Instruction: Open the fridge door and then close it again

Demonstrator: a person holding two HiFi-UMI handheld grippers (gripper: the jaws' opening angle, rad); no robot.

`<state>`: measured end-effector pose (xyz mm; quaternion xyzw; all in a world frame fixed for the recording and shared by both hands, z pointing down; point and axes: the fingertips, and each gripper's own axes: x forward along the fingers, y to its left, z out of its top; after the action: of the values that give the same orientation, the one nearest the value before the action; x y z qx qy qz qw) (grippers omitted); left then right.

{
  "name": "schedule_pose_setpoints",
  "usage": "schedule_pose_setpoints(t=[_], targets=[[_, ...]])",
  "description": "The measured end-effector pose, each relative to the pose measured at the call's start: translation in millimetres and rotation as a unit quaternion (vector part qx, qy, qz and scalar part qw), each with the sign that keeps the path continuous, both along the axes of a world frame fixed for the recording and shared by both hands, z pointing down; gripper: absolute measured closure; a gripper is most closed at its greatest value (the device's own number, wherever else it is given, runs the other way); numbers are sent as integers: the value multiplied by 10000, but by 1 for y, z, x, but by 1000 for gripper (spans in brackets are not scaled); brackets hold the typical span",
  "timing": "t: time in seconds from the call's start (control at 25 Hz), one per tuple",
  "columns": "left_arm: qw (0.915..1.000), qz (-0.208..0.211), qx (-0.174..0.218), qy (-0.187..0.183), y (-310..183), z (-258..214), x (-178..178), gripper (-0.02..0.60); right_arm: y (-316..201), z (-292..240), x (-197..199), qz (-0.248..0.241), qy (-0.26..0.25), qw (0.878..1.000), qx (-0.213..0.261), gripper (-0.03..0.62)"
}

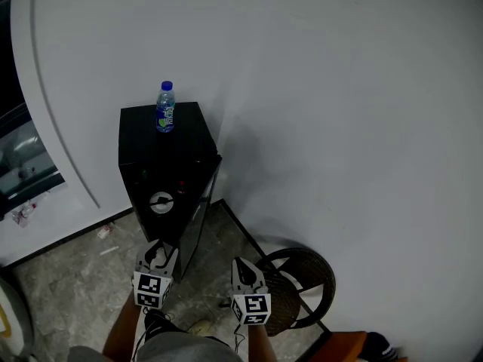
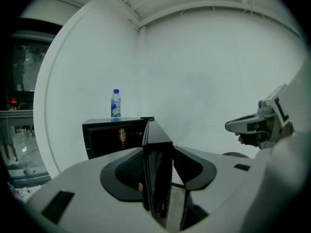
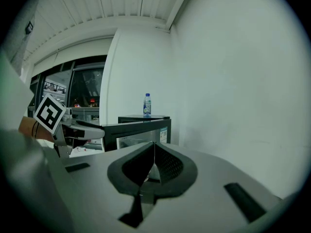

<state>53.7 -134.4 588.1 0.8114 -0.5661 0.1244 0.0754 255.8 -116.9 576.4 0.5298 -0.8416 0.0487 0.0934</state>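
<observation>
A small black fridge (image 1: 160, 138) stands against the white wall with a water bottle (image 1: 165, 108) on its top. Its door (image 1: 199, 206) is swung open toward me, and a can (image 2: 122, 134) shows inside. The door's free edge (image 2: 156, 144) runs edge-on between the pads of my left gripper (image 1: 156, 261), which press on both of its faces. My right gripper (image 1: 243, 271) hangs to the right of the door, shut with nothing in it; its pads meet in the right gripper view (image 3: 154, 152). The bottle also shows there (image 3: 147, 104).
A round dark wicker stool (image 1: 306, 281) stands against the wall, just right of my right gripper. A curved white partition (image 1: 53, 111) and a glass front (image 1: 23, 157) lie to the left. Bits of litter (image 1: 106, 231) lie on the stone floor.
</observation>
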Motion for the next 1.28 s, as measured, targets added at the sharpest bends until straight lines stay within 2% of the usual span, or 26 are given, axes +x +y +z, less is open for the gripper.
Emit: schedule_pose_setpoints(t=[0.36,1.28], targets=[[9996,299,-7,17,6,-1,37,383,13,-2,31,209,-14,9998,33,569],[9958,892,22,189,6,0,102,371,36,1,85,779,44,9969,31,569]])
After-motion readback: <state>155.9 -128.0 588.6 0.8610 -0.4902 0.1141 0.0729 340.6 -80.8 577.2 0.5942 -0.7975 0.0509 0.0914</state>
